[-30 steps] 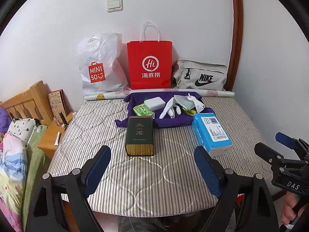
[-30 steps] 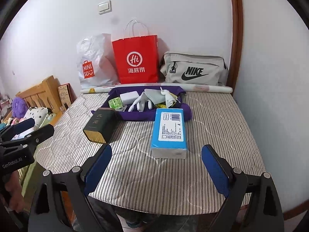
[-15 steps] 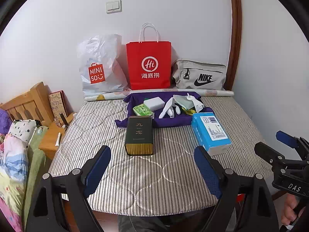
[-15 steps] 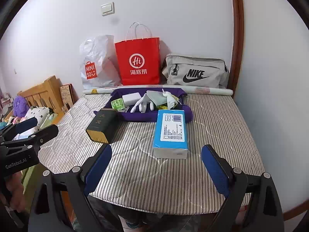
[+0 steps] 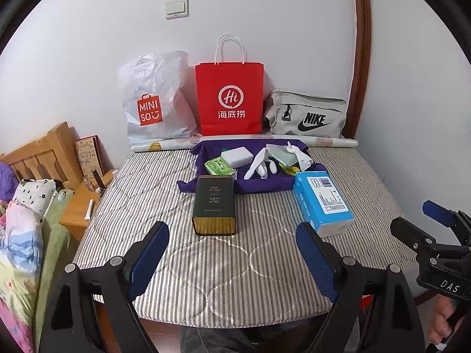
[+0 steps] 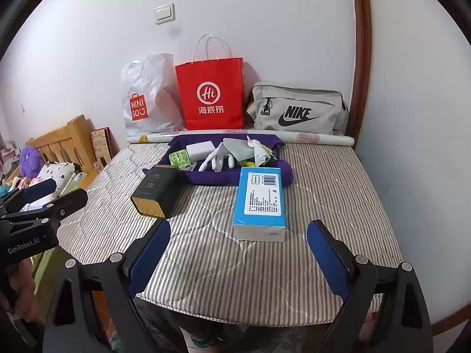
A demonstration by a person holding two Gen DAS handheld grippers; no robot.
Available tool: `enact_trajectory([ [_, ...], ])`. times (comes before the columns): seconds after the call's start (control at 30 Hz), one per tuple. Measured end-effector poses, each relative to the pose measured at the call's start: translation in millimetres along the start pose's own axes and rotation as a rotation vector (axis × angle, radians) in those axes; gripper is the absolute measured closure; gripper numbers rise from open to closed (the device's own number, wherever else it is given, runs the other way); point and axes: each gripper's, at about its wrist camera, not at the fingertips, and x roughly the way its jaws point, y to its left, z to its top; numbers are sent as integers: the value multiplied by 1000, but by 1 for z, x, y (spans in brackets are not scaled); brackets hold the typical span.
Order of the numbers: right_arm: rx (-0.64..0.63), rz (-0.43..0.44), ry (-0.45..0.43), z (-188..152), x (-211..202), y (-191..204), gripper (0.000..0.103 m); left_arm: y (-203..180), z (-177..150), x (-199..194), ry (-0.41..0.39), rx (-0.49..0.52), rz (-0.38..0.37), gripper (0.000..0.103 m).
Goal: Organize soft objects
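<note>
A purple cloth tray (image 5: 265,184) (image 6: 206,176) lies at the back of the striped mattress. It holds a white glove (image 5: 260,164), a green wipes pack (image 5: 219,167), a white block (image 5: 237,156) and grey-white soft items (image 5: 287,154). A blue tissue pack (image 5: 322,201) (image 6: 260,201) lies in front of it at the right. A dark tea tin (image 5: 215,209) (image 6: 156,194) lies at the left. My left gripper (image 5: 232,260) is open and empty over the front edge. My right gripper (image 6: 238,260) is open and empty, short of the tissue pack.
Against the wall stand a white Miniso bag (image 5: 153,103), a red paper bag (image 5: 231,97) and a grey Nike bag (image 5: 306,117), with a rolled sheet (image 5: 323,141) in front. A wooden headboard (image 5: 44,156) and bedding lie left. The wall closes the right side.
Both grippers have drawn back and risen slightly; the objects look a little farther and lower. Nothing on the mattress has moved.
</note>
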Motion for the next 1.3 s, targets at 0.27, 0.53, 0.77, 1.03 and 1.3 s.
enact_trajectory([
  [0.27,-1,1,0,-1,0,1,10,1,0,0,0,1,0,16],
  [0.53,3,6,-2,0,0,1,10,2,0,0,1,0,1,16],
  [0.77,2,7,-3,-1,-1,2,10,3,0,-1,1,-3,0,16],
  [1.03,0,9,-2,-2,-2,3,10,5,-1,-1,0,-4,0,16],
  [1.3,-3,12,-8,-2,-2,4,10,5,-1,-1,-2,-3,-1,16],
])
